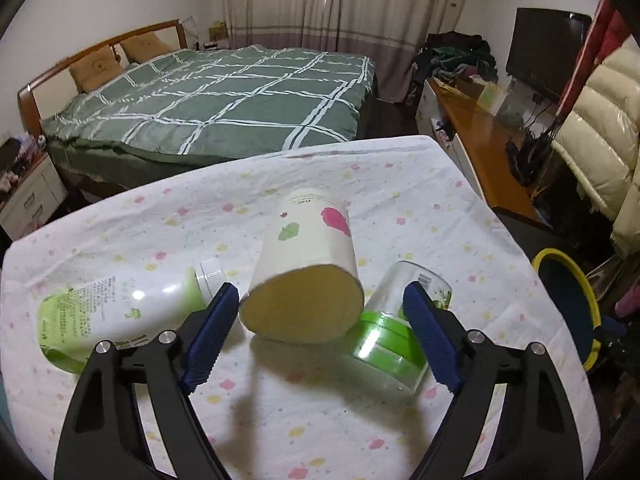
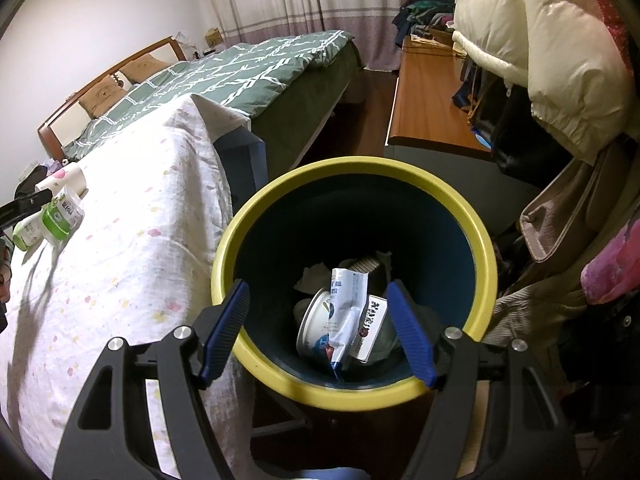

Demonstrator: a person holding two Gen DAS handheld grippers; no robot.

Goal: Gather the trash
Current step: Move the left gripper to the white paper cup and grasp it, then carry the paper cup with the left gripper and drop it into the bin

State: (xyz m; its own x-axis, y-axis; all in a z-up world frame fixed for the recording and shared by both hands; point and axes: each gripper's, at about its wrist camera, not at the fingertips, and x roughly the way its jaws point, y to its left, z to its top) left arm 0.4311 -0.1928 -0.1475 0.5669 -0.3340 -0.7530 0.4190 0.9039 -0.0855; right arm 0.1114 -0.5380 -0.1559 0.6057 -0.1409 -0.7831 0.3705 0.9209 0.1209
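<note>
A white paper cup with pink and green leaf prints lies on its side on the flowered tablecloth, its open mouth toward me. My left gripper is open, its blue fingers on either side of the cup's mouth, apart from it. A green-and-white bottle lies to the left, and a clear jar with a green lid to the right. My right gripper is open and empty above the yellow-rimmed blue bin, which holds a white can, a wrapper and paper.
A bed with a green checked cover stands behind the table. A wooden bench and hanging coats are on the right. The bin also shows in the left wrist view, beside the table's right edge.
</note>
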